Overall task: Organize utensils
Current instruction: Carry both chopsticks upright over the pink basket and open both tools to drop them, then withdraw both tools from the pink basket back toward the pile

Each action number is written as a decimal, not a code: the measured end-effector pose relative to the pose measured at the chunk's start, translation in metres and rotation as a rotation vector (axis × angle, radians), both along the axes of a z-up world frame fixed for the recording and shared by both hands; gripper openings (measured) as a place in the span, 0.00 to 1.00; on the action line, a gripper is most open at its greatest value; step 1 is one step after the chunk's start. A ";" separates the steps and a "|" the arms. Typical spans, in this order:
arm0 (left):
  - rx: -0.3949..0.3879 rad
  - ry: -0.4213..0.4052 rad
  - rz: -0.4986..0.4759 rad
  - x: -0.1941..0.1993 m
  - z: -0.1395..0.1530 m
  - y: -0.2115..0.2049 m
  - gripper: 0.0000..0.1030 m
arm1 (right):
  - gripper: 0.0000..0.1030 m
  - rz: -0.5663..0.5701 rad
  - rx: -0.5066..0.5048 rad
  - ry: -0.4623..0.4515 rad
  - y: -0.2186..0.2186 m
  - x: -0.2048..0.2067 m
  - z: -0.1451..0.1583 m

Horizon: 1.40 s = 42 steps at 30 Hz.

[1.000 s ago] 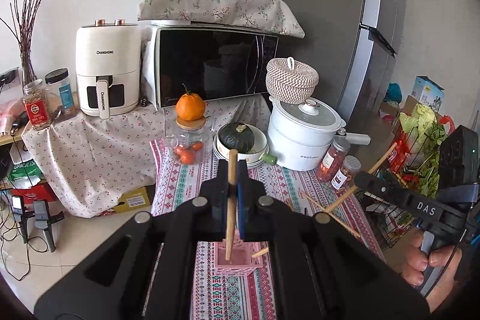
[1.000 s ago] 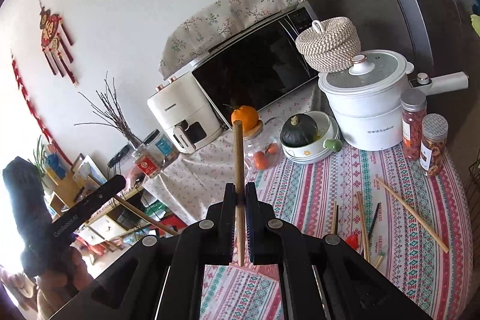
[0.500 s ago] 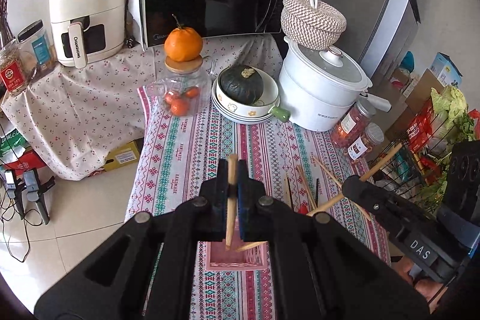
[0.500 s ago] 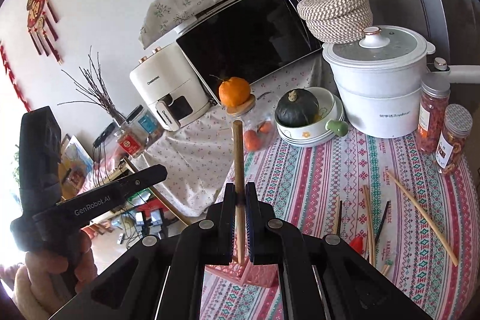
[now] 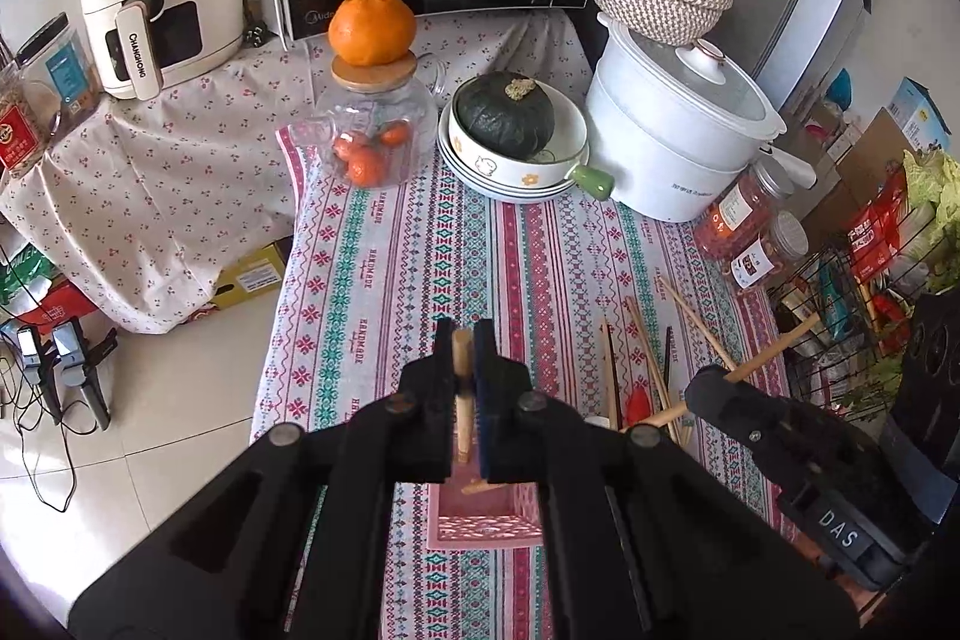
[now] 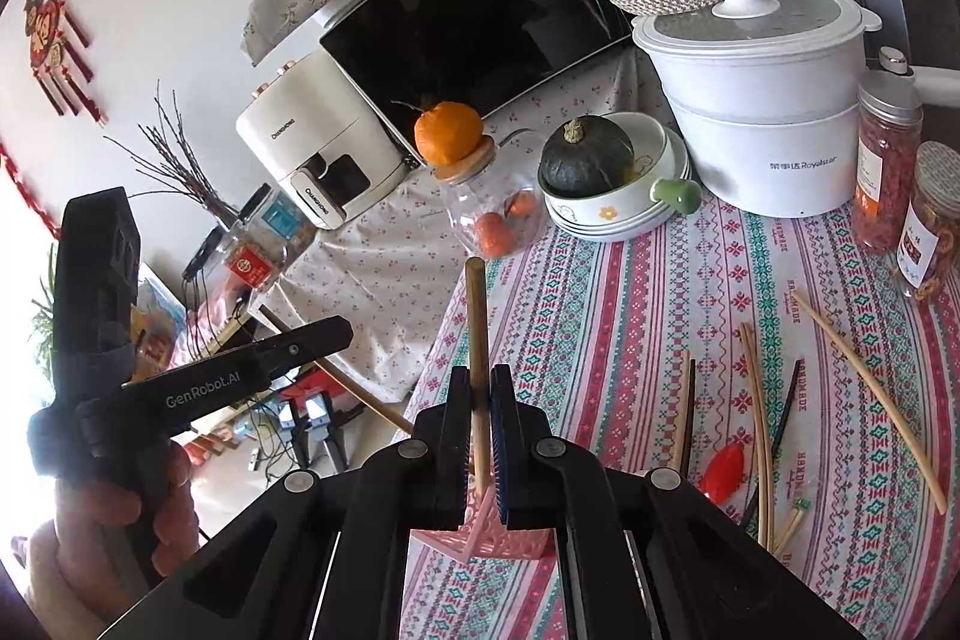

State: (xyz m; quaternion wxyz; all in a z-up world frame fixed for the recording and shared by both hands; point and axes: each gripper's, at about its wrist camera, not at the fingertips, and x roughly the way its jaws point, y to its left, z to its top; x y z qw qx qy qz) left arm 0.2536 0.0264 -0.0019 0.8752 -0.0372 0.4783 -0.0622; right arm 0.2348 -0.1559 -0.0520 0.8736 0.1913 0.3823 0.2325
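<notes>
Wooden chopstick, left point(image 5: 461, 388): pinched between the closed jaws of the left gripper point(image 5: 463, 340); stands roughly upright, lower end over the pink holder
Wooden chopstick, right point(image 6: 478, 334): clamped in the closed right gripper point(image 6: 479, 388); long end sticks up past the fingertips, lower end at the holder's rim
Pink holder point(image 5: 480, 514): lattice-sided box on the tablecloth, right under both grippers; one stick already lies across its inside
Loose utensils point(image 6: 757, 400): several chopsticks, pale and dark, scattered on the cloth to the right of the holder; small red spoon-like piece point(image 6: 723, 466) among them
Tablecloth point(image 5: 384, 280): striped pink, teal, white pattern
Back of table: glass jar point(image 5: 375, 136) with an orange on its lid; green squash in a stacked bowl point(image 5: 510, 154); white pot point(image 5: 678, 142); two spice jars point(image 5: 744, 232) near the pot
Hand point(image 6: 114, 538): grips the left gripper's handle; seen in right wrist view
</notes>
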 end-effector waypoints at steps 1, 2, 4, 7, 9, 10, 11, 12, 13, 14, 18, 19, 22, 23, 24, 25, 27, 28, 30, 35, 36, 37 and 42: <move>-0.001 0.006 0.001 0.001 0.000 0.000 0.06 | 0.06 0.004 -0.005 0.004 0.002 0.001 -0.001; -0.005 0.011 0.001 0.003 0.000 0.000 0.06 | 0.06 0.006 -0.008 0.008 0.004 0.001 -0.002; -0.006 0.015 0.002 0.005 0.000 -0.001 0.06 | 0.06 0.006 -0.006 0.017 0.005 0.002 -0.005; -0.009 0.015 -0.007 0.006 -0.001 -0.003 0.06 | 0.06 0.007 0.005 0.031 0.005 0.004 -0.008; -0.011 0.021 -0.009 0.007 -0.003 -0.003 0.06 | 0.06 0.007 0.017 0.035 0.004 0.005 -0.009; -0.016 0.020 -0.008 0.007 -0.003 -0.003 0.06 | 0.07 0.007 0.024 0.037 0.003 0.005 -0.010; -0.020 0.015 -0.007 0.007 -0.004 -0.003 0.06 | 0.08 0.007 0.032 0.038 0.003 0.005 -0.010; -0.026 0.005 -0.004 0.007 -0.003 -0.003 0.06 | 0.09 0.007 0.043 0.039 0.002 0.004 -0.009; -0.031 -0.001 -0.003 0.006 -0.003 -0.002 0.08 | 0.09 0.007 0.055 0.039 0.001 0.004 -0.009; -0.042 -0.007 -0.003 0.006 -0.003 -0.002 0.13 | 0.10 0.009 0.067 0.039 0.000 0.004 -0.008; -0.058 -0.042 -0.001 0.003 0.002 -0.002 0.38 | 0.17 0.021 0.094 0.017 -0.004 0.000 -0.001; -0.060 -0.054 0.000 0.002 0.004 -0.002 0.41 | 0.19 0.019 0.105 0.012 -0.005 -0.001 0.001; -0.069 -0.082 -0.002 -0.001 0.009 -0.002 0.48 | 0.29 0.012 0.136 -0.002 -0.012 -0.005 0.006; -0.067 -0.090 -0.001 -0.002 0.011 -0.002 0.52 | 0.32 0.009 0.142 -0.007 -0.014 -0.006 0.008; -0.064 -0.097 -0.002 -0.003 0.013 -0.003 0.55 | 0.35 0.006 0.145 -0.013 -0.016 -0.007 0.011; -0.063 -0.104 -0.004 -0.004 0.015 -0.003 0.56 | 0.37 0.003 0.149 -0.019 -0.019 -0.009 0.013; -0.061 -0.118 0.001 -0.006 0.019 -0.003 0.63 | 0.44 -0.002 0.158 -0.031 -0.023 -0.012 0.018; -0.061 -0.125 0.005 -0.007 0.021 -0.003 0.64 | 0.46 -0.006 0.161 -0.038 -0.025 -0.014 0.020; -0.060 -0.141 0.012 -0.010 0.026 -0.001 0.71 | 0.51 -0.017 0.163 -0.053 -0.030 -0.017 0.026; -0.036 -0.181 0.042 -0.023 0.040 0.001 0.84 | 0.68 -0.050 0.151 -0.092 -0.044 -0.028 0.040; -0.029 -0.187 0.049 -0.028 0.042 0.001 0.87 | 0.73 -0.057 0.140 -0.098 -0.047 -0.031 0.042; -0.020 -0.193 0.057 -0.033 0.043 0.001 0.89 | 0.75 -0.066 0.127 -0.103 -0.050 -0.034 0.044; 0.073 -0.217 0.061 -0.064 0.040 -0.009 0.98 | 0.87 -0.111 0.024 -0.120 -0.065 -0.052 0.050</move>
